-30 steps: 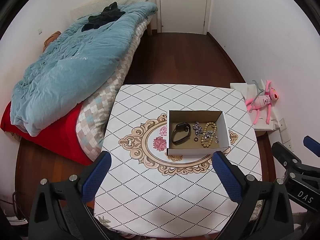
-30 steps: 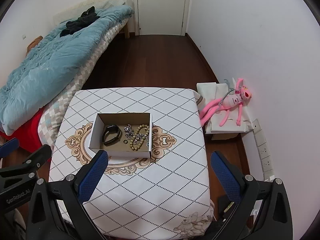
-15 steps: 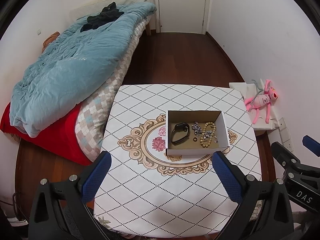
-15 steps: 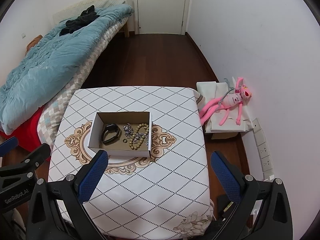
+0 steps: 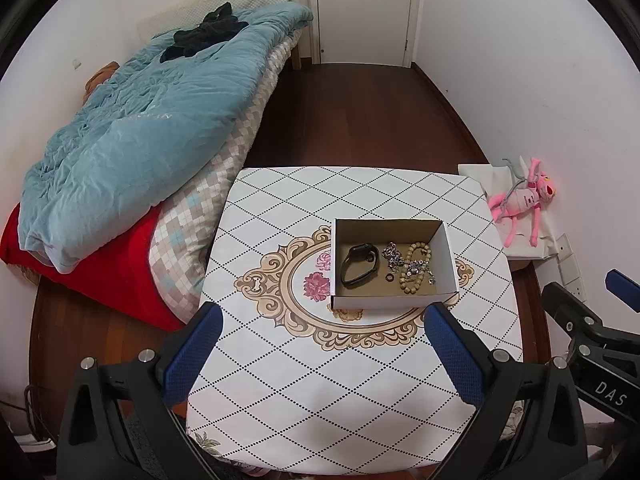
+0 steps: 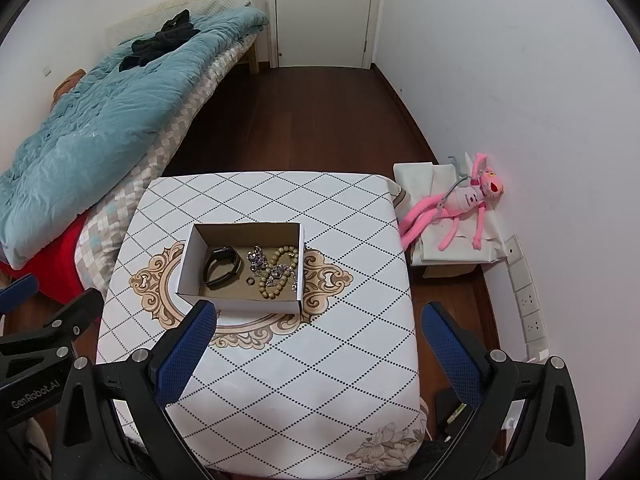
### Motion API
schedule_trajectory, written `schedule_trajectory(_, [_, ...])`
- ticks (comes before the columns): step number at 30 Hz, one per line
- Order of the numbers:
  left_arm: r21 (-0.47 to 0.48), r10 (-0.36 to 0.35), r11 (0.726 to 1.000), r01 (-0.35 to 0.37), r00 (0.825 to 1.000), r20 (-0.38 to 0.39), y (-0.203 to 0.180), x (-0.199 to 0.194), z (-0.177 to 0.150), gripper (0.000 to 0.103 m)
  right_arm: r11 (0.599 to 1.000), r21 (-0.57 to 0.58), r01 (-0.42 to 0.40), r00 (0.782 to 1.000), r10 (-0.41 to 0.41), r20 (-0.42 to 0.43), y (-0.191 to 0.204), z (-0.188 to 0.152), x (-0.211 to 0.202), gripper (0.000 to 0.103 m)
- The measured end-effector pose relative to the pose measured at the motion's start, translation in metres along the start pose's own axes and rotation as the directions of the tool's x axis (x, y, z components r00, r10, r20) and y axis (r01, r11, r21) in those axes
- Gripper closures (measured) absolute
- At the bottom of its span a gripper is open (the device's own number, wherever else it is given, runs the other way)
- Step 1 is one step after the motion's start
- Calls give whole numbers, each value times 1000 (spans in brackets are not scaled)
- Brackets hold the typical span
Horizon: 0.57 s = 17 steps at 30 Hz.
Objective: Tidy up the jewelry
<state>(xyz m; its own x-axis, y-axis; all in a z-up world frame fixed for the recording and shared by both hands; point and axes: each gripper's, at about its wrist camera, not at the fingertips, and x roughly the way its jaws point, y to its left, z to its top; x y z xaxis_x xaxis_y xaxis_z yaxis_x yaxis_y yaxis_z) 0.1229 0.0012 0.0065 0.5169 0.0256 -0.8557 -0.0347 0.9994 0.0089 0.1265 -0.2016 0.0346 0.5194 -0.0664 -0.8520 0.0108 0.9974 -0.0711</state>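
Observation:
An open cardboard box (image 5: 384, 302) (image 6: 192, 256) sits on the table. In it lie a black band (image 5: 359, 266) (image 6: 222, 267), a small dark ring (image 5: 388, 277) (image 6: 250, 281), a silver chain (image 5: 393, 255) (image 6: 257, 258) and a wooden bead bracelet (image 5: 414, 270) (image 6: 280, 272). My left gripper (image 5: 324, 354) is open and empty, held high above the table's near edge. My right gripper (image 6: 318, 352) is open and empty too, also high and short of the box. Each gripper shows at the edge of the other's view.
The table (image 5: 320, 380) (image 6: 320, 380) has a white diamond-patterned cloth. A bed with a blue quilt (image 5: 140, 132) stands to its left. A pink plush toy (image 6: 456, 204) lies on white cloth by the right wall. A shut door (image 5: 362, 8) is at the far end.
Both views have drifted slightly; the box sits a little lower in the frames. Nothing was taken or let go.

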Motion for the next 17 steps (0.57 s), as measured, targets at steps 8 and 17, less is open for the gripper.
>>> schedule_trajectory(8, [0, 2, 1000, -2, 1000, -1, 1, 1, 0, 0, 1000, 0, -1, 1000, 1, 0, 0, 1, -1, 0])
schedule_trajectory(17, [-2, 3, 1000, -3, 1000, 7, 3, 2, -1, 0, 1000, -4, -4, 1000, 4, -5, 1, 0, -2, 0])
